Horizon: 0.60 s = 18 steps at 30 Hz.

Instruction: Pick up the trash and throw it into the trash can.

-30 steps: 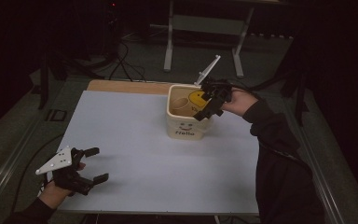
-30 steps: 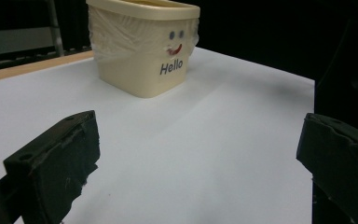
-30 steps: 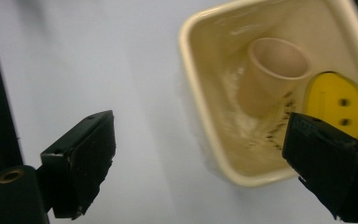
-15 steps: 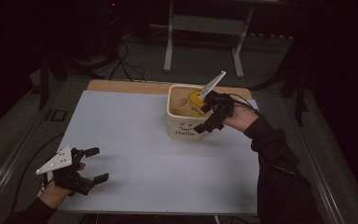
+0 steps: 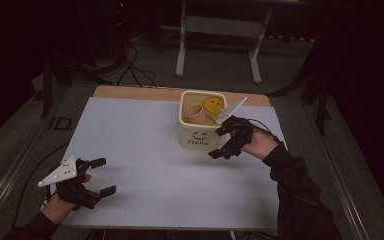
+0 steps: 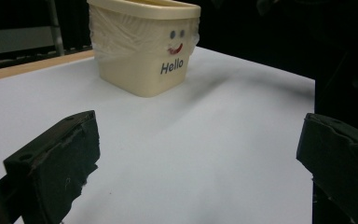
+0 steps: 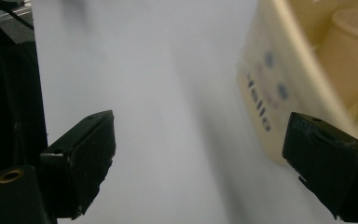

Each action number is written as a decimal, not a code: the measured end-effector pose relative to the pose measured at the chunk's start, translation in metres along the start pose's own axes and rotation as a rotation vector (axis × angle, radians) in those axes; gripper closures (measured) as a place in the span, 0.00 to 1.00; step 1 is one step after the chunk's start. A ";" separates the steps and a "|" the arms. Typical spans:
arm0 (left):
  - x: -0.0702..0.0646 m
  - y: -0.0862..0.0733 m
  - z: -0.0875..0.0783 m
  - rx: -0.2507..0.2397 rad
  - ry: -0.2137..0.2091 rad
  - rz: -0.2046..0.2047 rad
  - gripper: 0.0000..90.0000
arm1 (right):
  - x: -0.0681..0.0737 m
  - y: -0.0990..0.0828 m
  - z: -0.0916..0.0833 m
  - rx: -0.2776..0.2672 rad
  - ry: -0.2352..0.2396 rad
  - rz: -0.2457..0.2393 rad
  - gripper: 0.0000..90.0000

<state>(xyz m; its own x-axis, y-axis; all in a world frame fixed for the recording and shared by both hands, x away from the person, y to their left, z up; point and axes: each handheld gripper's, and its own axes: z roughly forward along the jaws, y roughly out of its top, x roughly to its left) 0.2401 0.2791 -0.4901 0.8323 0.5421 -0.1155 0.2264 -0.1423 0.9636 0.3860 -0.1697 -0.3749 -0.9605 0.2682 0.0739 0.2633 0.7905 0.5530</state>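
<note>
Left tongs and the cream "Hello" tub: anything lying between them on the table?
Nothing: in the left gripper view, bare white tabletop runs from the open left tongs to the cream plastic "Hello" tub.

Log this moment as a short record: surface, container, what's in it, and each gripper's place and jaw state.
surface: white table top, wooden strip along its far edge
container: cream bin printed "Hello" under a smiley face, upright, near the far edge
contents: paper cup and a yellow smiley item
left gripper: near corner of the table, jaws open, holding nothing
right gripper: just beside the bin's front corner, jaws open, holding nothing
</note>
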 end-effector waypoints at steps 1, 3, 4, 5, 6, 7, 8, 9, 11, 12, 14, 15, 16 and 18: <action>0.000 0.000 0.000 0.000 0.000 0.000 0.00 | 0.000 0.000 0.000 0.000 0.000 0.000 0.11; 0.000 0.000 0.000 -0.001 -0.001 0.000 0.00 | 0.004 -0.006 0.004 -0.007 0.007 0.005 0.10; 0.000 0.000 0.001 0.000 0.000 0.001 0.00 | 0.006 -0.008 0.005 -0.008 0.005 0.000 0.11; 0.000 0.000 0.001 0.001 -0.002 0.002 0.00 | 0.008 -0.011 0.006 -0.012 0.007 -0.001 0.11; 0.000 0.000 0.001 0.001 -0.004 0.002 0.00 | 0.010 -0.013 0.008 -0.015 0.010 -0.002 0.11; 0.000 0.000 0.001 0.002 -0.003 0.003 0.00 | 0.011 -0.015 0.009 -0.018 0.011 -0.004 0.11; 0.000 0.000 0.001 0.001 -0.003 0.004 0.00 | 0.013 -0.016 0.010 -0.025 0.008 -0.004 0.11; 0.000 0.000 0.001 0.001 -0.003 0.003 0.00 | 0.014 -0.018 0.011 -0.031 0.013 0.000 0.10; 0.000 0.000 0.000 0.000 -0.001 0.003 0.00 | 0.017 -0.023 0.013 -0.044 0.009 -0.003 0.11; 0.000 0.000 0.000 0.000 -0.002 0.002 0.00 | 0.019 -0.025 0.015 -0.051 0.010 0.000 0.11; 0.000 0.000 0.000 0.000 -0.001 0.002 0.00 | 0.021 -0.030 0.018 -0.061 0.011 0.006 0.11; 0.000 0.000 0.000 0.000 -0.003 0.002 0.00 | 0.022 -0.033 0.020 -0.061 0.012 0.006 0.11; 0.000 0.000 0.000 0.000 -0.003 0.002 0.00 | 0.023 -0.036 0.022 -0.063 0.006 0.006 0.11; 0.000 0.000 0.001 0.000 -0.004 0.002 0.00 | 0.024 -0.042 0.024 -0.085 0.005 0.018 0.11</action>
<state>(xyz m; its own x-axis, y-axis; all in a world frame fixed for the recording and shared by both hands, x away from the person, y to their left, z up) 0.2404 0.2784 -0.4900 0.8350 0.5383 -0.1143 0.2244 -0.1435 0.9639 0.3546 -0.1832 -0.4162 -0.9563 0.2787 0.0885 0.2718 0.7358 0.6202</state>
